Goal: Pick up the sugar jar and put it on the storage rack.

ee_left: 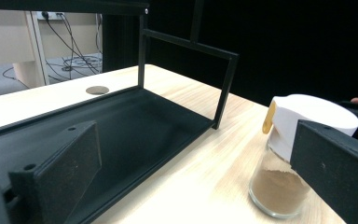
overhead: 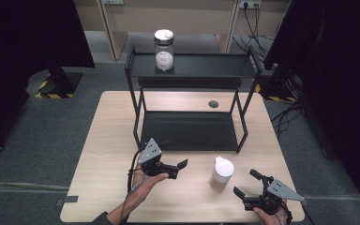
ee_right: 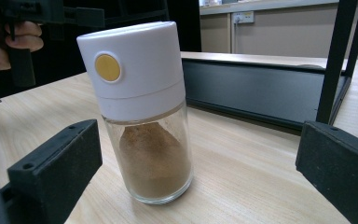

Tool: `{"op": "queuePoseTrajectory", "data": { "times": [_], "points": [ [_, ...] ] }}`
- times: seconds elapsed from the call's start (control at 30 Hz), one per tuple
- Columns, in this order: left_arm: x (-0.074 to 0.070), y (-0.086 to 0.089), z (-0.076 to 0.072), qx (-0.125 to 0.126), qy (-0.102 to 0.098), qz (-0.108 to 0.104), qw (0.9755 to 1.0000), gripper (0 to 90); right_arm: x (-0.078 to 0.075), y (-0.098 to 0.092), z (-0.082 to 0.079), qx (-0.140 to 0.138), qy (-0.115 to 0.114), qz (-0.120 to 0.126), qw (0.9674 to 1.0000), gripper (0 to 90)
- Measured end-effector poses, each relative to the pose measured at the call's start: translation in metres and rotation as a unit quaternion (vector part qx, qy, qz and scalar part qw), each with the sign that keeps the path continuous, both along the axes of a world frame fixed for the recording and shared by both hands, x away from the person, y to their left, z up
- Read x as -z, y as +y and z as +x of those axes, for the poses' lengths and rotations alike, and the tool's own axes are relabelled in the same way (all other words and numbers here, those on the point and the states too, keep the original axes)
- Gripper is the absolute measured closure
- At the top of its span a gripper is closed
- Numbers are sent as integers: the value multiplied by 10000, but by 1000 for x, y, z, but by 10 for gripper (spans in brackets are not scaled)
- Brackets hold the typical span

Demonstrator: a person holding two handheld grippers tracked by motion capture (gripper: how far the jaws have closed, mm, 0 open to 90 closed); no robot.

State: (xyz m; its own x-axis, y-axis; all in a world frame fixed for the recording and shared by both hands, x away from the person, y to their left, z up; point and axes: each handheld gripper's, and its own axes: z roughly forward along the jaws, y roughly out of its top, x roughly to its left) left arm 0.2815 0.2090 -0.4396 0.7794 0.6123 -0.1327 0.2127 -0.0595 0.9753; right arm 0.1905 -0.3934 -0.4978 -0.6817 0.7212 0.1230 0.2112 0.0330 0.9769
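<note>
- Spice jar (overhead: 222, 170): a glass jar with a white cap, upright on the wooden table (overhead: 103, 187), in front of the rack's right front corner and between the two grippers. It holds brown powder, and a round yellow button sits on the side of its cap.
- Left gripper (overhead: 177, 169): held above the table to the left of the spice jar, jaws apart with nothing between them, not touching the jar.
- Right gripper (overhead: 247, 183): near the table's front right corner, just right of the spice jar, jaws wide apart and facing the jar without touching it.
- Black rack (overhead: 190, 131): two-tiered metal frame at mid-table.
- Second jar (overhead: 164, 50): clear with a silver lid, on the rack's upper shelf at its left end.
</note>
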Motion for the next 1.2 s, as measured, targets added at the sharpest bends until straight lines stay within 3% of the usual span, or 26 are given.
{"op": "queuePoseTrajectory", "data": {
  "times": [0.37, 0.53, 0.93, 1.2],
  "points": [
    [15, -3, -6, 4, -28, 43, 10000, 11, 0, 0, 0, -8, -1, -11, 10000, 5],
    [22, -1, -10, -53, -135, 84, 9999, 12, 0, 0, 0, -4, -3, -10, 10000, 5],
    [36, 6, -12, -140, -112, -32, 9998, 12, 0, 0, 0, -4, -2, 1, 10000, 5],
    [40, 6, -11, -135, -124, 21, 9998, 12, 1, -1, 1, -5, 0, 37, 10000, 5]
  ]
}}
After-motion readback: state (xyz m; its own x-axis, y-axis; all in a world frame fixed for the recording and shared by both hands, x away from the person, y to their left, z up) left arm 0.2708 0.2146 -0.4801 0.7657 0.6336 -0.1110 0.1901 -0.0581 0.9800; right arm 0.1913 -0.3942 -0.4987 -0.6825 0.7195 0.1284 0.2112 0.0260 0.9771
